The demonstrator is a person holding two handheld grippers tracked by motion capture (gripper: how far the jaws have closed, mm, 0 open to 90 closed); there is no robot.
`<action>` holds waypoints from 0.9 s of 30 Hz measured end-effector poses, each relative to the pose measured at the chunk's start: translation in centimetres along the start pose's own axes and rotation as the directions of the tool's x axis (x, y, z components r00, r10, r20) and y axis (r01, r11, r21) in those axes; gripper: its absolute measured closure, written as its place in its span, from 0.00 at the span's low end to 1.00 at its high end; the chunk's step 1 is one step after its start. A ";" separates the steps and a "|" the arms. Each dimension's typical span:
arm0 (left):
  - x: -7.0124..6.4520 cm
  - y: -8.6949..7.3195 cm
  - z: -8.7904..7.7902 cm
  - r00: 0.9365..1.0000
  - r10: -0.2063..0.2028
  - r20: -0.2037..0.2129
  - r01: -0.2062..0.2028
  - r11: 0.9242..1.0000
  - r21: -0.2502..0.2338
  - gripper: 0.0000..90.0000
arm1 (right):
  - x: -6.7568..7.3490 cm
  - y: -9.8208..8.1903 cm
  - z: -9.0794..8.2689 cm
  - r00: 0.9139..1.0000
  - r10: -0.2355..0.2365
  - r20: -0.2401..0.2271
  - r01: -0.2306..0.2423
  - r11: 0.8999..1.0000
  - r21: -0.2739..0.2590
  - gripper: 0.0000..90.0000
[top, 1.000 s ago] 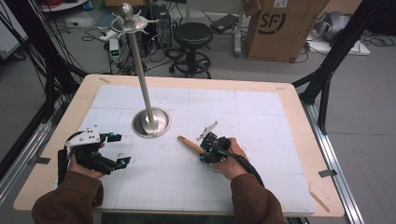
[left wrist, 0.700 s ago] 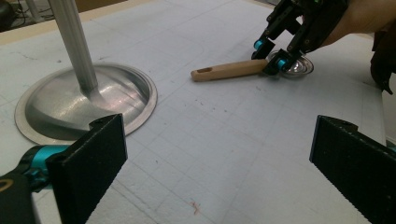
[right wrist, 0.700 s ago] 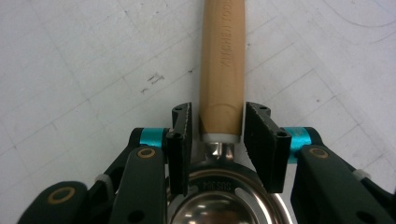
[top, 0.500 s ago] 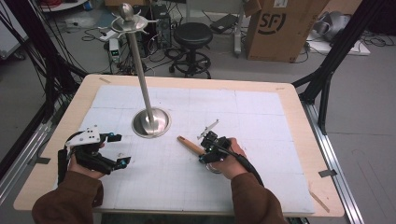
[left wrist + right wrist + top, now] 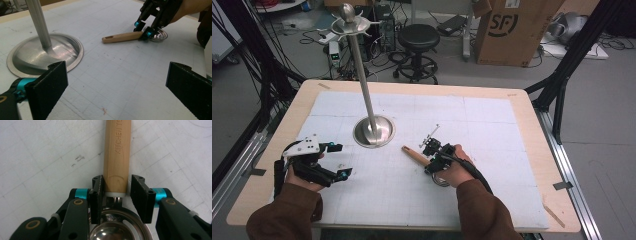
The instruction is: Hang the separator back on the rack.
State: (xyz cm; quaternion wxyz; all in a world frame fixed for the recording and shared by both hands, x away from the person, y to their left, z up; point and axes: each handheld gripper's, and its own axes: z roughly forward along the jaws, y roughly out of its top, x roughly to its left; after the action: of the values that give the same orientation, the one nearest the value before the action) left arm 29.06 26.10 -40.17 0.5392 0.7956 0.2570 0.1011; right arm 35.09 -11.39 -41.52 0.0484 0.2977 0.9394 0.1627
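Ladle: lies flat on the worktop's white mat, at about 5 o'clock from the stand's base. Its wooden handle points toward 10 o'clock in the high view; its steel bowl sits under the right hand.
Handle: pale wood, stamped with lettering, with a hole near its free end. A white collar and thin metal neck join it to the bowl.
Right gripper: stands over the joint of handle and bowl and points steeply down at the mat.
Right fingers: they straddle the handle's butt end. The left pad lies against the wood and the right pad shows a thin gap, so they are parted about the handle and not pinching it. The jaws have just been opening a little.
Right hand: wrapped on the gripper from the near side, wrist bent, brown sleeve coming in from 6 o'clock, cable looping back over the forearm.
Left gripper: near the mat's left edge, at about 8 o'clock from the base and well apart from the ladle, held low and nearly level.
Left fingers: spread wide, with bare mat between them.
Left hand: grips from behind, forearm coming in from 6 o'clock.
Stand: steel pole, upright on a round domed base at the mat's left centre, knobbed and pronged at the top.
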 end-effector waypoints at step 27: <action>0.0 0.0 -0.3 1.000 -0.002 -0.008 0.002 1.000 -0.009 0.05 | -0.1 0.0 -0.7 1.000 0.013 -0.024 -0.013 0.999 -0.029 0.77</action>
State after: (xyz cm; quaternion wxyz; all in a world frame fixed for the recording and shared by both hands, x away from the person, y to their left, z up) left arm 28.97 26.35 -40.04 0.5420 0.7925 0.2593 0.1049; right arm 35.06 -11.60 -40.86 0.0404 0.3011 0.9355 0.1802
